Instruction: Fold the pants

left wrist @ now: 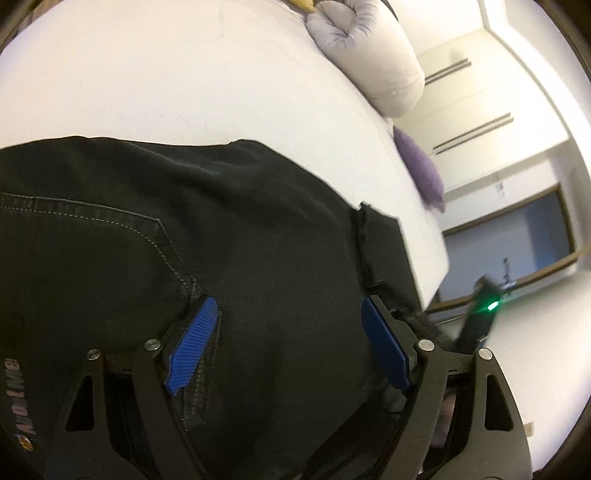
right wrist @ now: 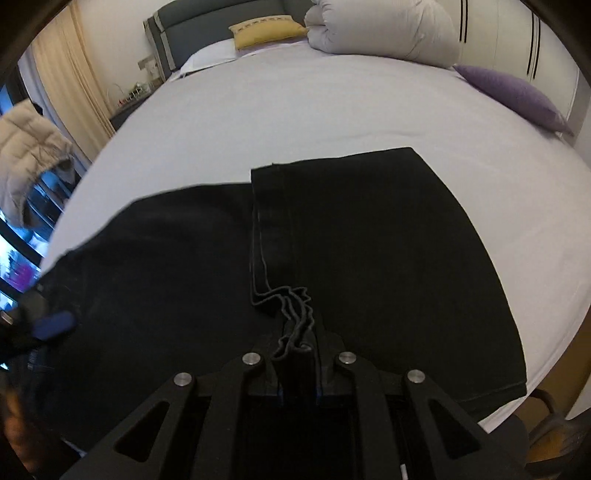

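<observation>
Black pants (right wrist: 369,240) lie folded on a white bed (right wrist: 295,110). My right gripper (right wrist: 297,343) is shut on a bunched stack of the pants' hem edges near the front of the bed. My left gripper (left wrist: 288,310) is open, its blue pads (left wrist: 195,339) spread wide just over the pants (left wrist: 240,229) by a stitched back pocket (left wrist: 92,236). In the right wrist view the left gripper (right wrist: 51,325) shows blurred at the far left edge of the pants.
A rolled white duvet (right wrist: 384,29) and a yellow pillow (right wrist: 266,31) lie at the bed's head. A purple cushion (right wrist: 517,96) sits at the right edge. A beige jacket (right wrist: 29,147) hangs at the left. A wardrobe (left wrist: 480,92) stands beyond the bed.
</observation>
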A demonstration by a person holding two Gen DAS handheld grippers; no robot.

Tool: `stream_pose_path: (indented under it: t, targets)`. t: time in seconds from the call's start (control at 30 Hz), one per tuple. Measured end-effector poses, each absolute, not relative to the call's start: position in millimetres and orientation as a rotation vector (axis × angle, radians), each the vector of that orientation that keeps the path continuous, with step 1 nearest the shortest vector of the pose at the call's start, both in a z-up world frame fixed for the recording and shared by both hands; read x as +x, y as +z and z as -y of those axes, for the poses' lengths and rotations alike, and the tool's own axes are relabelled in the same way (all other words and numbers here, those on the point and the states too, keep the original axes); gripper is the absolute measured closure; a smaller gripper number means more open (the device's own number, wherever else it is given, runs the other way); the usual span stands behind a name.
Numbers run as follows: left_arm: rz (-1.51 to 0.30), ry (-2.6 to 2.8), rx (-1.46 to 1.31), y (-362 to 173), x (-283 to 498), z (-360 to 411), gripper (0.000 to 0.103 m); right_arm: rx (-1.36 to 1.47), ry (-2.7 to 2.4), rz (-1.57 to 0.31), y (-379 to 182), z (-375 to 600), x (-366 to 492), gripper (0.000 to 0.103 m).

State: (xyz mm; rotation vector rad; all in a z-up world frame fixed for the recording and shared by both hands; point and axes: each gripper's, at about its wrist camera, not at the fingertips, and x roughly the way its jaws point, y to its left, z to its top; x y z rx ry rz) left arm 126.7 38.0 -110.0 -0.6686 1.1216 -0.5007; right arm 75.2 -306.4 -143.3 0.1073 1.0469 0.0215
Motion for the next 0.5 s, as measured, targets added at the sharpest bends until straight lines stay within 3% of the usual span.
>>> stream_pose_path:
  t: [0.3,0.5]
  targets:
    - [-1.192,-0.575,-0.806,-107,155,-8,0.008,0.032,0.042,-0.937,-108,286,51,0.09]
    - [-1.28,-0.644,-0.809,-108,178,29,0.008,0.042,0.111,-0.872,-88,257,26,0.09]
